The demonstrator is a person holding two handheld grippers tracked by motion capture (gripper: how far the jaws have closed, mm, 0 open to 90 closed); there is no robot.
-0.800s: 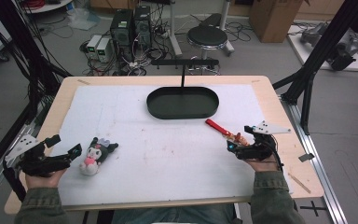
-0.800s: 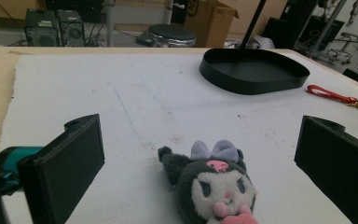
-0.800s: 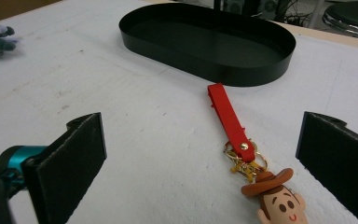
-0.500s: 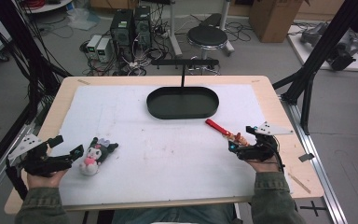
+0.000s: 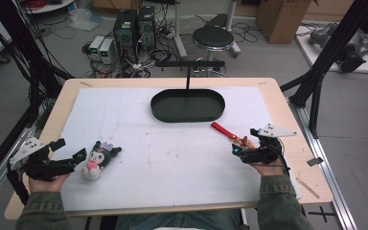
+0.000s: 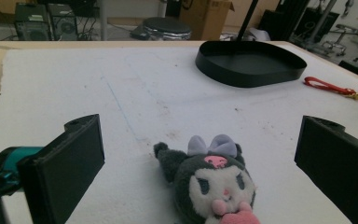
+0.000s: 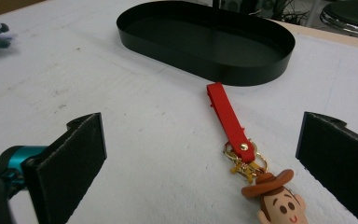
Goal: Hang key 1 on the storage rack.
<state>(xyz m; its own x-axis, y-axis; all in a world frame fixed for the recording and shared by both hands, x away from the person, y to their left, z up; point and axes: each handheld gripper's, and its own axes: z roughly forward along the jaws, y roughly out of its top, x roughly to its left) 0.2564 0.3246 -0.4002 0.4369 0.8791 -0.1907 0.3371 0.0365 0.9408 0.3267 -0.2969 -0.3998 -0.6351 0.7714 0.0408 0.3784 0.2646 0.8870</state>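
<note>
My left gripper (image 6: 200, 154) has its jaws spread wide, and nothing is pressed between them. The plush toy (image 6: 212, 184) lies on the cloth in the gap between the two jaws, nearer the camera end, its face turned toward me and its bow pointing away; neither jaw touches it. In the high view I see the same gripper (image 5: 69, 152) at the near left of the table with the toy (image 5: 97, 159) just beside its tips.

My right gripper (image 7: 200, 154) is likewise wide apart and holds nothing. The keychain (image 7: 254, 179) lies between its jaws, closer to the right-hand one: the little cowboy-hat figure sits at the near end, a gold ring joins it to a red strap that runs away from me. The strap's far end stops just short of the black oval tray (image 7: 261, 65), apart from its wall. From above, this gripper (image 5: 244, 141) sits at the near right with the keychain (image 5: 230, 134) just ahead of it.

The tray (image 5: 188, 116) stands on the white cloth (image 5: 172, 163) at the middle far side, well apart from the plush toy
</note>
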